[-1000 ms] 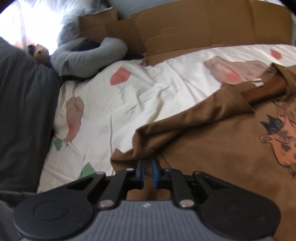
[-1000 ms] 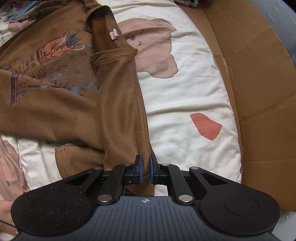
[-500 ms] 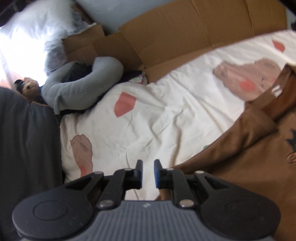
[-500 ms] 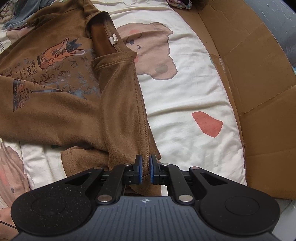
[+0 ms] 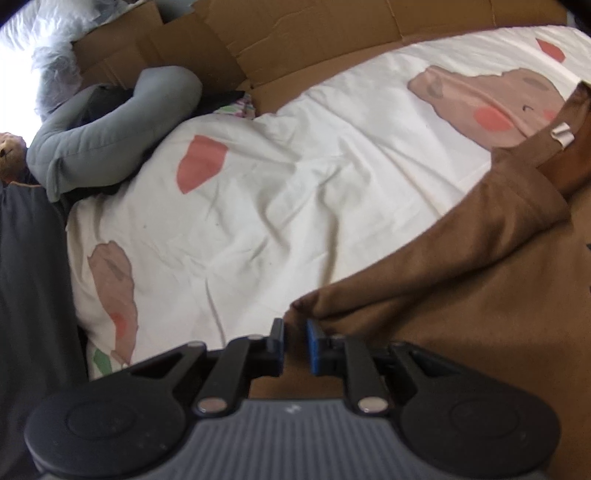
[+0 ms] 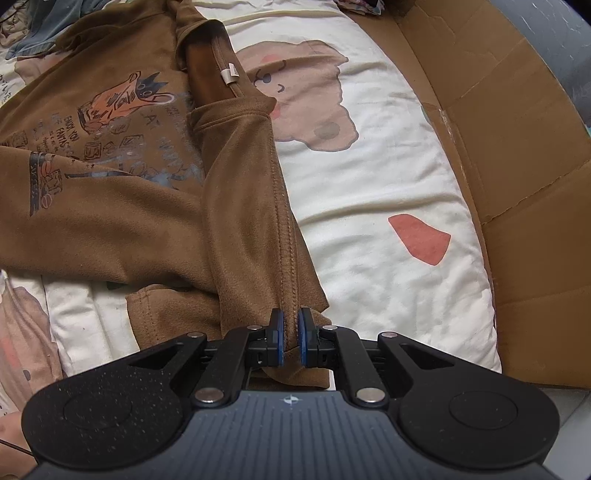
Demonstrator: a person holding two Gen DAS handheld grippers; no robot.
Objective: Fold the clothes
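1. Closest to me, my right gripper (image 6: 290,341) has its fingers pinched almost together on the seamed edge of the brown sweatshirt (image 6: 122,206); the fabric runs up between the blue pads, so I read it as a firm hold on the cloth.

2. My left gripper (image 5: 295,345) is opening, with a narrow gap between its fingers; the corner of the sweatshirt (image 5: 461,295) lies just at the tips, and I judge the pads are not pressing on it.

3. The sweatshirt lies spread on the bed (image 6: 388,177), print side up, one side folded in over the body and the collar with its white tag (image 6: 229,75) towards the far end.

4. Risks as I judge them: if I pull with the right while the left has let go, the folded side may drag and skew; the cloth looks soft and thick, so the fold could spring open; the bed cover is rumpled and may bunch up under the garment.

5. Around it: cardboard (image 6: 517,155) lines the bed's edge on the right view, near enough to limit a wide sweep; in the left view a grey pillow (image 5: 110,133) and a dark cloth (image 5: 29,295) sit off to the side, well apart from the sweatshirt; more cardboard (image 5: 332,33) closes the far end.
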